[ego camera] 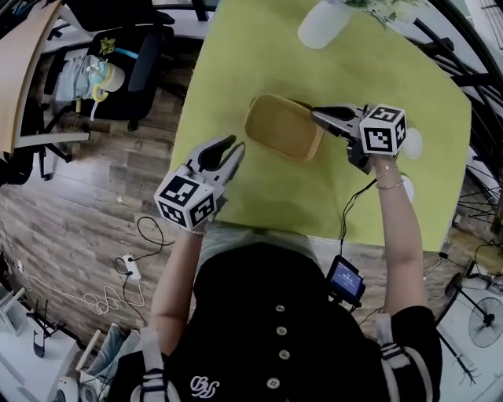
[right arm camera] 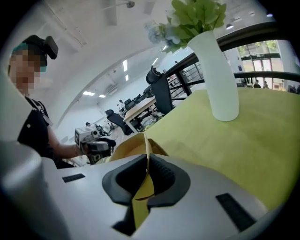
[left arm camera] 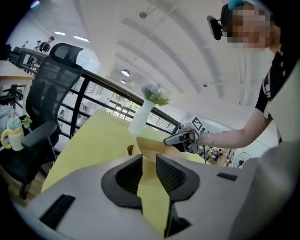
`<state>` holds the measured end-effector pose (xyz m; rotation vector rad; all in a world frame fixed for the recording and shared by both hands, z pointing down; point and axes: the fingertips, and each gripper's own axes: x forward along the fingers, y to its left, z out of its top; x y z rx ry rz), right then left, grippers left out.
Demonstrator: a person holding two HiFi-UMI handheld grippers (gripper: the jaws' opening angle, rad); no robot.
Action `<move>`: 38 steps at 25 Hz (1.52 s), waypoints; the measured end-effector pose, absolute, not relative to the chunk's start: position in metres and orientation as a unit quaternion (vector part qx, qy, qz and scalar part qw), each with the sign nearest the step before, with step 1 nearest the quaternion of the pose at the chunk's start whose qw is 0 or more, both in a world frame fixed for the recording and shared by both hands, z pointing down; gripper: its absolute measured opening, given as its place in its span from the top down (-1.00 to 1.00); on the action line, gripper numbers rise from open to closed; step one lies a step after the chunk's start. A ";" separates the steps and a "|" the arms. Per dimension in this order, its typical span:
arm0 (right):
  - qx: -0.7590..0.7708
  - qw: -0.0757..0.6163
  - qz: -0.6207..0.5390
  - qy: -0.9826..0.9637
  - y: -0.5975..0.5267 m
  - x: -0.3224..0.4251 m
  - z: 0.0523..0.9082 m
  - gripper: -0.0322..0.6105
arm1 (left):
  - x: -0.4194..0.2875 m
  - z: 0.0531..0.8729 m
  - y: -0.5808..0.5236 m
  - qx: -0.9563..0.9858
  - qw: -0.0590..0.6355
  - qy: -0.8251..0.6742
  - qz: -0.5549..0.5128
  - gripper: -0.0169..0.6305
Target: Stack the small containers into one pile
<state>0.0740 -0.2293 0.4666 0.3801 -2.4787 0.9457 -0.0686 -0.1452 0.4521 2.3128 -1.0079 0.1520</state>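
Right gripper (ego camera: 315,112) clamped on container (ego camera: 279,129) rim; left gripper (ego camera: 233,148) parted, empty (vase (ego camera: 322,23) beyond container).

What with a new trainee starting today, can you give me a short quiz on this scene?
1. True or false: the left gripper holds the yellow container.
2. Which gripper is shut on the container's rim? A. left B. right C. neither
3. Fill the gap: the tall white ___ stands on the table beyond the container.
Key: 1 false, its jaws stand apart and empty; 2 B, the right gripper; 3 vase.
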 end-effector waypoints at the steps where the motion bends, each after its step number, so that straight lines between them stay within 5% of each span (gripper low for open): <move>1: 0.128 0.240 0.339 -0.901 -0.231 0.074 0.467 0.81 | -0.068 0.452 -0.146 0.872 0.303 -0.380 0.058 0.68; 17: 0.048 0.311 0.197 -0.929 -0.264 0.056 0.480 0.80 | -0.060 0.462 -0.157 0.864 0.316 -0.386 0.066 0.68; 38: 0.188 0.313 0.120 -0.923 -0.268 0.062 0.504 0.64 | -0.055 0.463 -0.153 0.872 0.307 -0.373 0.080 0.68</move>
